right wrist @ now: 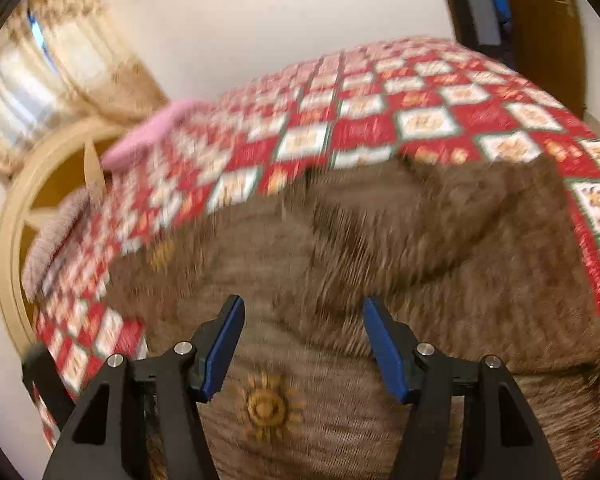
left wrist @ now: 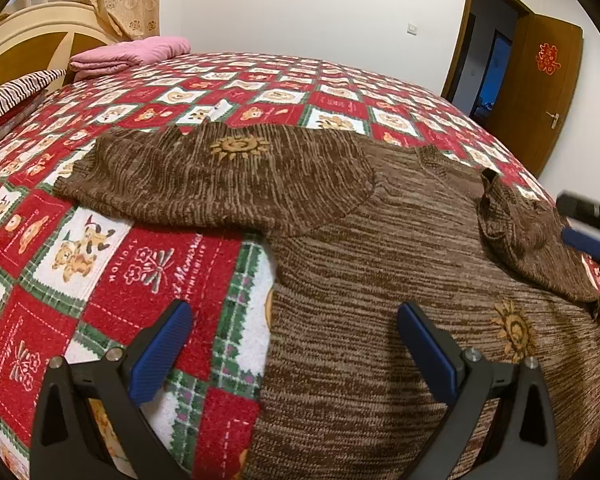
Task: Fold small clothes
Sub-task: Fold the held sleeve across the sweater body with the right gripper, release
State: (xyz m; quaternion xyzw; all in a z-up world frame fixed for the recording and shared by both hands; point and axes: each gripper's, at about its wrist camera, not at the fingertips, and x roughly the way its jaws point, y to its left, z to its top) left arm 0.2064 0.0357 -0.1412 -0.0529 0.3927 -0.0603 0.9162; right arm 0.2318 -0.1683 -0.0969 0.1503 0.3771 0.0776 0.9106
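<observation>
Brown knit sweater (left wrist: 380,280) lies on the bed (left wrist: 148,264) with 1 sleeve folded, so I'd bring my right gripper (right wrist: 303,344) (released, like the empty left gripper (left wrist: 294,348)) to the crumpled sleeve (left wrist: 520,232) near the right edge.

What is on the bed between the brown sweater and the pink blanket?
Nothing: only the bare red patchwork bedspread lies between the brown sweater and the folded pink blanket. The left wrist view shows it clearly.

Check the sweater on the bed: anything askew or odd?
Yes. On the brown sweater, one sleeve lies flat out to the side, while the other sleeve sits bunched and crumpled on the body near the right tool. No damage visible.
</observation>
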